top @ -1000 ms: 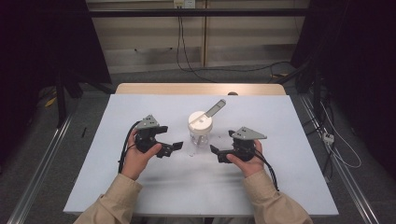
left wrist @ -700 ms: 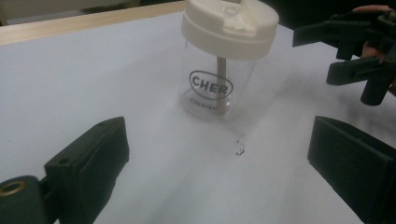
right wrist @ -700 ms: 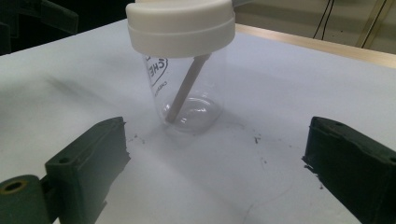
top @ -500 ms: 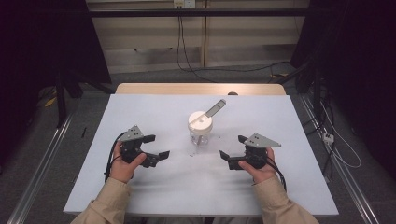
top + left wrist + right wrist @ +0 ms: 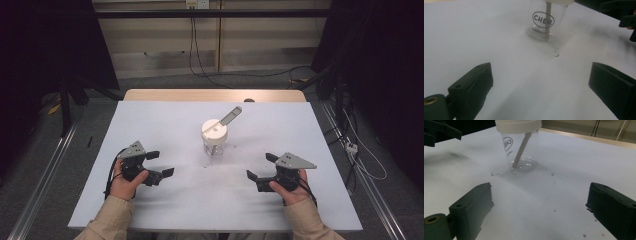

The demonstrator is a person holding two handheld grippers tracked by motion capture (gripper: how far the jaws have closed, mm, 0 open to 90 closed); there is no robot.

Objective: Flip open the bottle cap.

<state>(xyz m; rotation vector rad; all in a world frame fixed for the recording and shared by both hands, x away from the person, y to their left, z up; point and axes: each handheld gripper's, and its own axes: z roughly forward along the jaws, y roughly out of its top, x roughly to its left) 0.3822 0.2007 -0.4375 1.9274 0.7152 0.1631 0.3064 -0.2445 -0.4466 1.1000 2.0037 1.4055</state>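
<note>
A clear plastic cup [image 5: 214, 142] with a white lid stands upright at the table's middle, and a pale stick [image 5: 231, 116] pokes up through the lid to the far right. The cup [image 5: 544, 22] carries a printed oval logo. My left gripper [image 5: 161, 163] is near the front left, well apart from the cup, open with nothing between its jaws. At the front right my right gripper [image 5: 260, 166] points toward the cup, also open and holding nothing. The left gripper view has its own gripper [image 5: 541, 90] with bare tabletop in the gap. In the right gripper view, its gripper [image 5: 540, 210] faces the cup [image 5: 520, 147].
The white table [image 5: 165, 120] has a wooden strip along its far edge. Small dark specks [image 5: 495, 174] lie beside the cup's base. Metal rails run along both sides on the floor, and cables lie on the floor behind and to the right.
Both hands have drawn back from beside the cup, the left one to the left and the right one to the right, toward the near edge. The cup has stayed put.
</note>
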